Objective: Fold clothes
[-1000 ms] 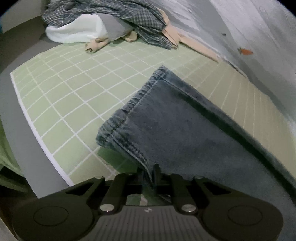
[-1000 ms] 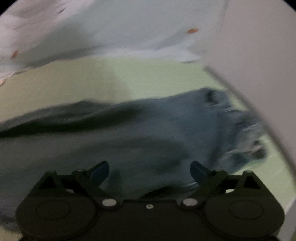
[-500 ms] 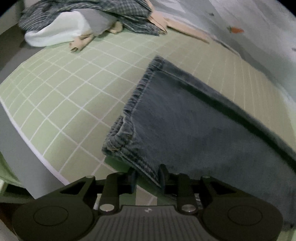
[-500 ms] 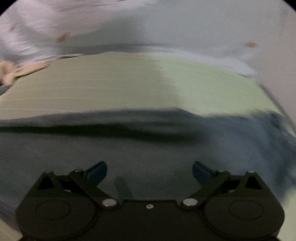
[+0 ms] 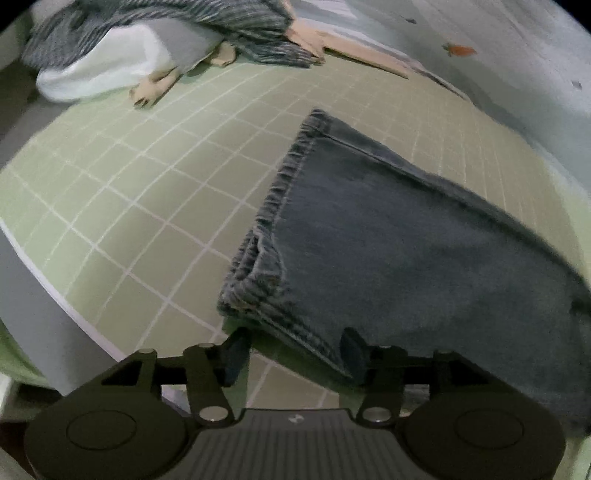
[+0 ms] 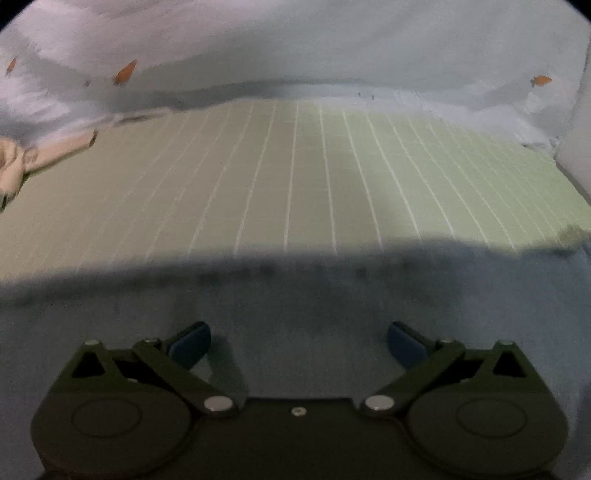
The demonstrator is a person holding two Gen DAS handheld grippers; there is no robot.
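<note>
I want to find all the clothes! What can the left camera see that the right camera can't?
Only the left wrist view shows the hem of the jeans and the whole pile of clothes, with a checked shirt on a white garment. The left gripper has just been opening, the hem's corner loose between its fingers.

Only the right wrist view shows the wide-open right gripper over flat denim and the mat's far right edge.

Both show the jeans, the green checked mat, the beige cloth and the pale sheet with orange marks.
</note>
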